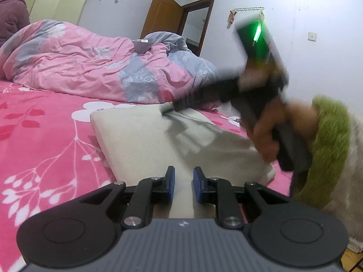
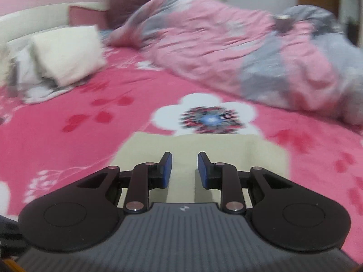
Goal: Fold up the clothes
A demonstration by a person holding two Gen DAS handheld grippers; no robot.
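Folded cream garment [image 1: 145,140] on bed, both tools — left [image 1: 183,176], right [image 2: 184,170] — parted, empty

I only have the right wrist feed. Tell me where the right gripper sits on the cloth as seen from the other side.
Observer: From the left wrist view, the right gripper has its tips down at the far edge of the folded cream cloth.
Operator: Report the left gripper's state.
Observer: The left gripper is open, hovering over the cloth's near end, nothing between its fingers.
Operator: Say what's behind the right gripper.
Observer: A hand in a green fuzzy sleeve holds it; a green light glows on its body.
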